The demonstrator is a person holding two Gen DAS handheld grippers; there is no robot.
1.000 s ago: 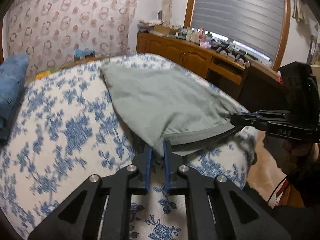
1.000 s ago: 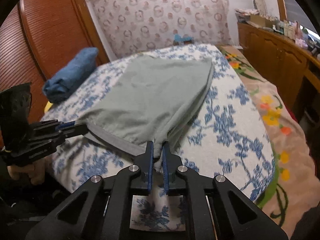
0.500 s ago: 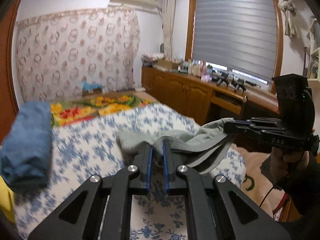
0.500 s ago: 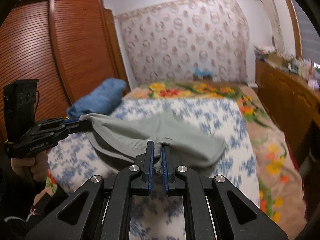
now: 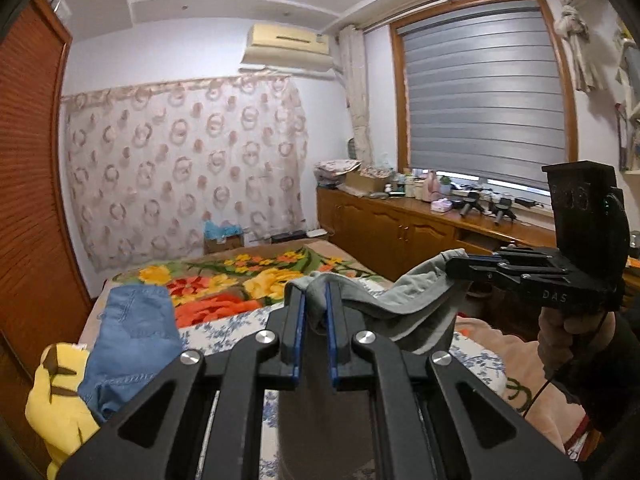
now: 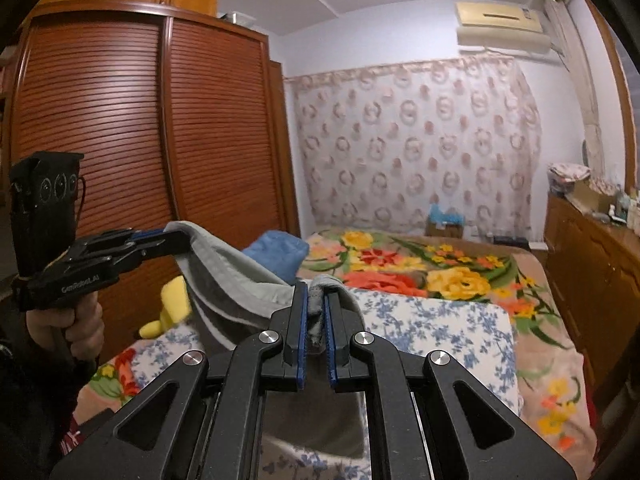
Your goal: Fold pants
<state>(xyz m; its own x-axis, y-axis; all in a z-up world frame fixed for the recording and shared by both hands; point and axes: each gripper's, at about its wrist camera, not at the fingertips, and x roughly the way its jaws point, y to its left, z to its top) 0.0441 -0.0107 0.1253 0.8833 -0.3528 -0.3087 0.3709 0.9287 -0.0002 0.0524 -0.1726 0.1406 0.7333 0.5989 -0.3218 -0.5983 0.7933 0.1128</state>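
The grey-green pants (image 5: 416, 296) hang in the air between my two grippers, held by the waistband above the bed. My left gripper (image 5: 314, 300) is shut on one end of the waistband; it also shows in the right wrist view (image 6: 176, 240). My right gripper (image 6: 316, 304) is shut on the other end of the pants (image 6: 232, 276); it also shows in the left wrist view (image 5: 452, 266). The rest of the cloth drops below the grippers, largely hidden behind them.
The bed has a blue floral sheet (image 6: 432, 320) and a bright flowered blanket (image 5: 224, 284). Folded blue jeans (image 5: 132, 336) and a yellow soft toy (image 5: 60, 412) lie at its left side. A wooden wardrobe (image 6: 120, 140) stands left, low cabinets (image 5: 400, 232) under the window right.
Both grippers have lifted the pants off the bed, where they lay flat a second ago. The cloth now hangs from the waistband, and both views have tilted up toward the far wall.
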